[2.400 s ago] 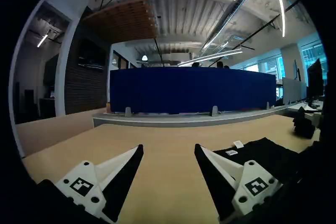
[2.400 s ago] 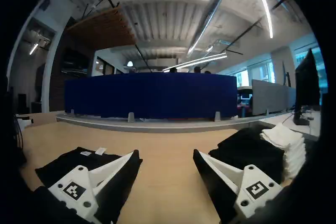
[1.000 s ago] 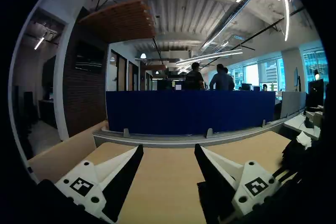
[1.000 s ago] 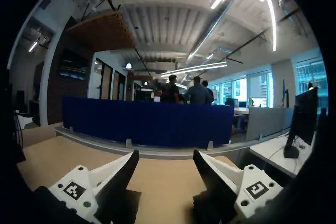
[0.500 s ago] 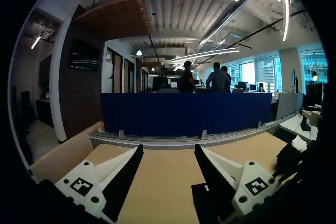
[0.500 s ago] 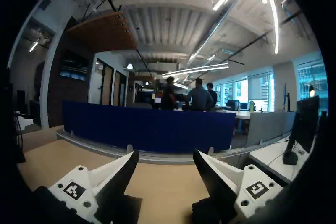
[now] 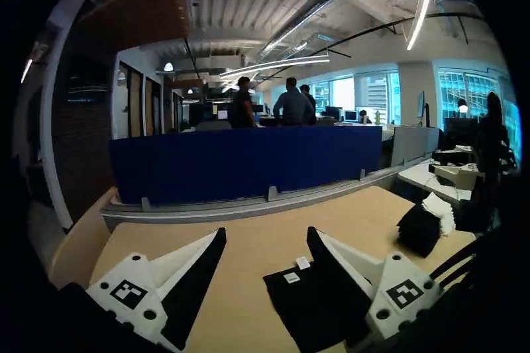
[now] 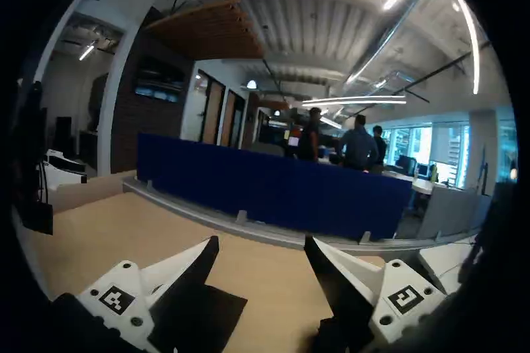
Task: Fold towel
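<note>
**Wooden table in an open office, a black towel lying on it, both pairs of tongs spread wide**

Overhead runs an exposed ceiling of ribbed panels, ducts and long strip lights; in the right gripper view a slatted wooden panel hangs below it. The pale wooden table takes up the lower part of both views. Along its far edge stands a long blue partition, upright on small grey feet. Behind the partition three people stand together with their backs mostly turned, and bright windows lie beyond them.

Near the table's right side in the left gripper view sits a stack of folded towels, black in front and white behind, well apart from the black towel.

The black towel lies spread flat on the table. In the left gripper view it shows partly behind the right-hand finger. In the right gripper view a dark corner of cloth shows beside the left-hand finger.

The left gripper has its fingers far apart, with bare wood between them and nothing clasped. The right gripper is spread just as wide and also grips nothing. Whether any finger touches the cloth cannot be told.

Two small white tags sit at the towel's far edge, just beside the left gripper's right-hand fingertip.
</note>
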### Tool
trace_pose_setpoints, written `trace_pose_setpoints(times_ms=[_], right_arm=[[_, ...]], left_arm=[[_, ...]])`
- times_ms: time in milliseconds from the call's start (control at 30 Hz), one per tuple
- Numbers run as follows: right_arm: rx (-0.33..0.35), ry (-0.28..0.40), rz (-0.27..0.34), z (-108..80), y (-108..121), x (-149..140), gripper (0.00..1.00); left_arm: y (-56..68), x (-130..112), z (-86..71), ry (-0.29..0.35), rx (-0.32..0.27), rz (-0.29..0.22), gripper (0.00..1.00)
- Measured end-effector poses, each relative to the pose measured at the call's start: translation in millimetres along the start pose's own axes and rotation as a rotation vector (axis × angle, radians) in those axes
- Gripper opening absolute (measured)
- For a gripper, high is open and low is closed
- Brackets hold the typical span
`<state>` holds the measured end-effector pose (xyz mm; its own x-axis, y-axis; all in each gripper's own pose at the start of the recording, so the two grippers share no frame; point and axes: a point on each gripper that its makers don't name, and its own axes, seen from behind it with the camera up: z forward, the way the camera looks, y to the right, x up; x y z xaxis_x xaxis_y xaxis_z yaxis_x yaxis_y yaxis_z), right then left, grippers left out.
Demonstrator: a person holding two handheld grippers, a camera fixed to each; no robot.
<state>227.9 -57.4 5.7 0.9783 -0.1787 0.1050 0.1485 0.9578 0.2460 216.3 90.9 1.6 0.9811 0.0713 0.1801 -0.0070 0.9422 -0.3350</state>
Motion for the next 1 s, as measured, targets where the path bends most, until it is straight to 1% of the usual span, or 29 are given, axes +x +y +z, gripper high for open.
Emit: trace_pose_setpoints(times_ms=[67,133,300,533,833,1000], right_arm=[[0.03,-0.022,-0.007,0.9,-6.4,-2.2,1.0],[0.051,-0.039,-0.017,1.7,-10.9,-4.4,1.0],[0.074,-0.071,-0.041,3.0,-16.3,-12.9,1.0],[0.105,-0.11,-0.053,2.2,-25.8,-34.4,1.0],[0.129,-0.158,-0.048,2.6,-36.9,-73.7,1.0],[0.139,-0.187,-0.048,1.4,-43.9,-97.8,1.0]], left_arm=[[4.8,-0.7,1.1,-0.012,-0.025,0.003,0.9],[6.2,-1.9,2.2,-0.02,-0.038,0.009,0.9],[8.2,-11.6,5.4,-0.044,-0.055,0.033,0.9],[20.1,-37.1,9.8,-0.092,-0.091,0.068,0.9],[35.6,-75.9,15.1,-0.14,-0.127,0.079,0.9],[40.7,-98.3,17.6,-0.165,-0.138,0.091,0.9]])
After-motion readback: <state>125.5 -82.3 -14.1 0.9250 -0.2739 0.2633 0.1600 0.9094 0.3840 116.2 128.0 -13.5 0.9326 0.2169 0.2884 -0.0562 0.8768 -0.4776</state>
